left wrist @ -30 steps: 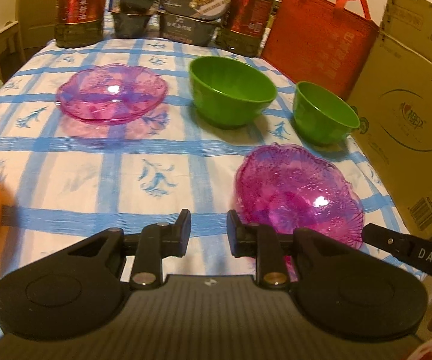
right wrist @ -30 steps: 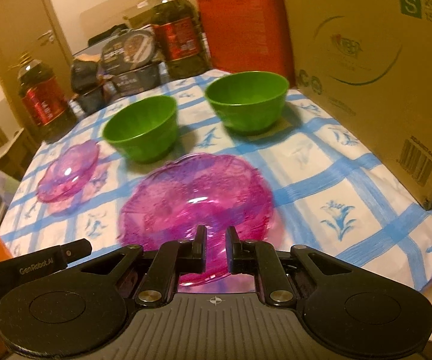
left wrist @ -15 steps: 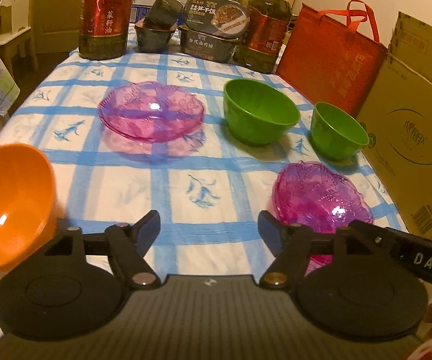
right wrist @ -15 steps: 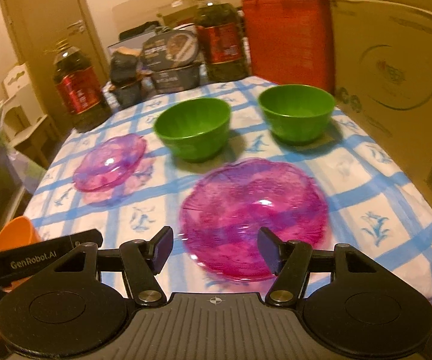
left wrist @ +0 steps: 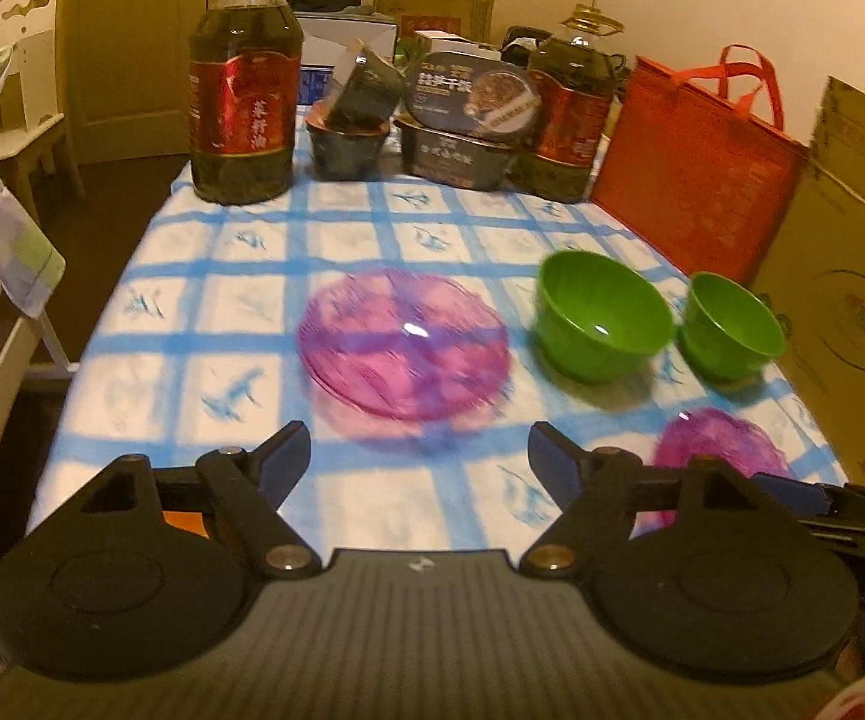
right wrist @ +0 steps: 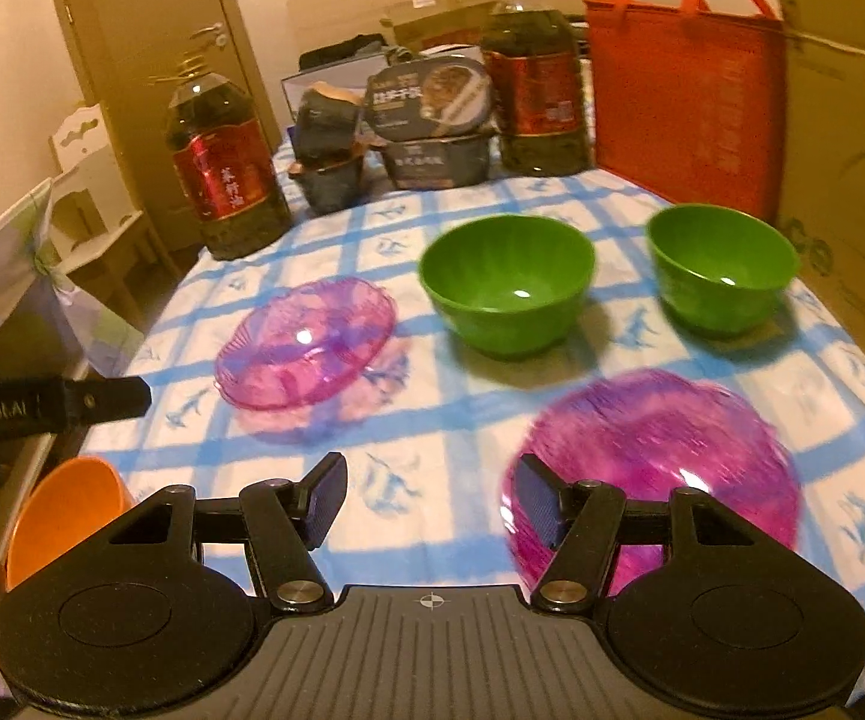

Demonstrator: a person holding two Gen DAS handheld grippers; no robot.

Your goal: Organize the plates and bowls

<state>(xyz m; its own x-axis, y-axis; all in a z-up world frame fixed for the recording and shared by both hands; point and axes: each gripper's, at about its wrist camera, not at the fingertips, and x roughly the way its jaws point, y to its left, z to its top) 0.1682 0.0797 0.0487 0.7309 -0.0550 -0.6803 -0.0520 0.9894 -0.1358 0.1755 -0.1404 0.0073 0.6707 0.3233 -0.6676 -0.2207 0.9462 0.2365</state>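
Left gripper (left wrist: 419,456) spread wide, holding nothing; right gripper (right wrist: 431,495) likewise wide and empty. Near pink plate (right wrist: 666,456) touching behind right finger; orange bowl (right wrist: 63,510) left of it. Far pink plate (left wrist: 403,343) just ahead between left jaws. Beyond, two green bowls (right wrist: 507,282) (right wrist: 722,267).

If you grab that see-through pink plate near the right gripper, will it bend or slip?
The near pink plate looks like thin, glossy, textured plastic, so it is probably light and fairly stiff, perhaps flexing slightly. Its shiny scalloped rim may slip between the right gripper fingers. Lying flat and shallow, it would likely slide on the tablecloth, not tip.
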